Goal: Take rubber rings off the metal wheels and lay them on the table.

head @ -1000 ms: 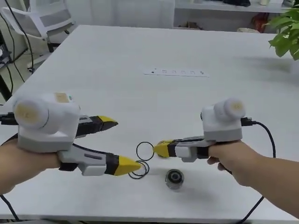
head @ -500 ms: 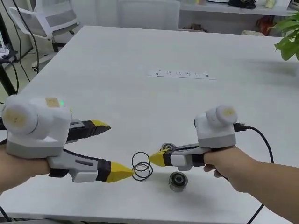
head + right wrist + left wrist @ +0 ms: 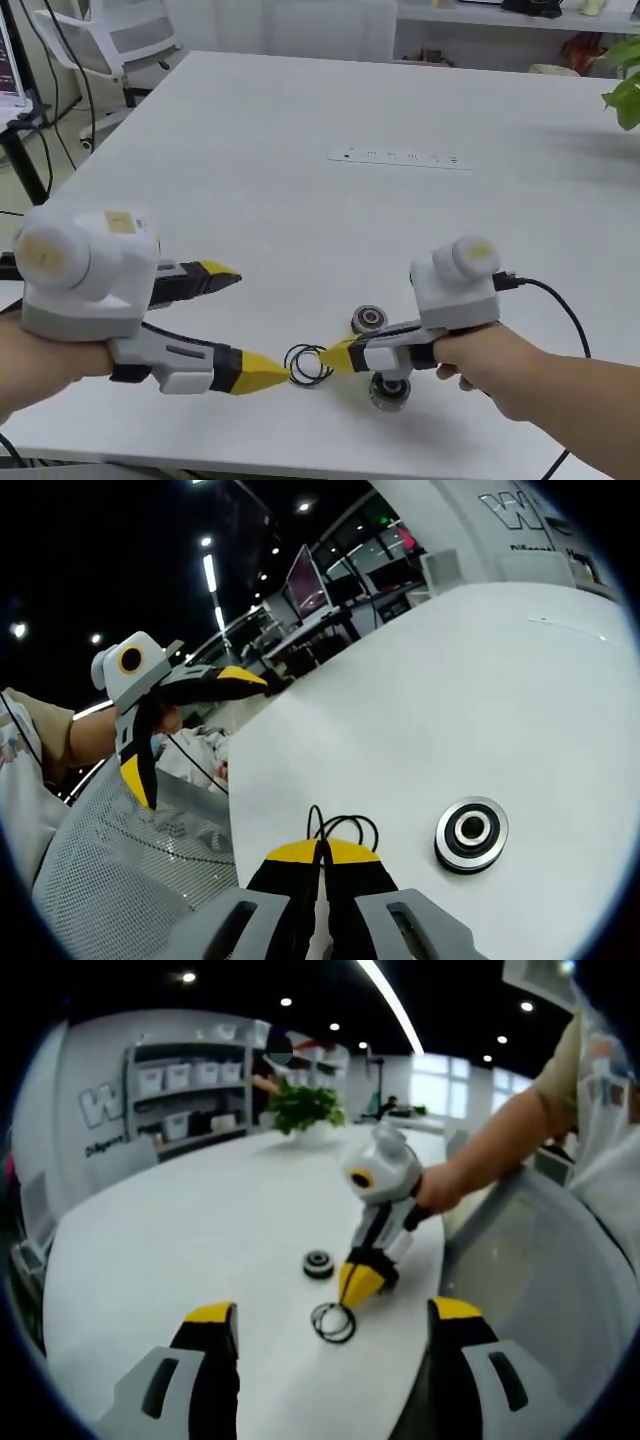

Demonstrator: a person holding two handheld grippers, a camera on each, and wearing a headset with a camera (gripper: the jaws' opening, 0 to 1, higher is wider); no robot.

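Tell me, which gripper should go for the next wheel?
Probably the right gripper: its shut fingers rest at the rubber rings, with one metal wheel just beside them. The left gripper, fingers open, sits on the rings' far side, farther from that wheel.

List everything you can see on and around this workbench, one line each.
White table: one, white, under everything.
Black rubber rings: at least two, overlapping, black, on the table between the gripper tips.
Metal wheels: two, silver with dark centres; one just beyond the right gripper, one partly under it, nearer the table's front edge.
White power strip: one, white, farther up the table.
Green plant: one, green, at the right edge of the head view.
White office chair: one, white, beyond the table's far left corner.
Left gripper: one, white and grey with yellow tips, jaws open, left of the rings.
Right gripper: one, same colours, jaws shut, tip at the rings.
Hands: two, left and right, one on each gripper.
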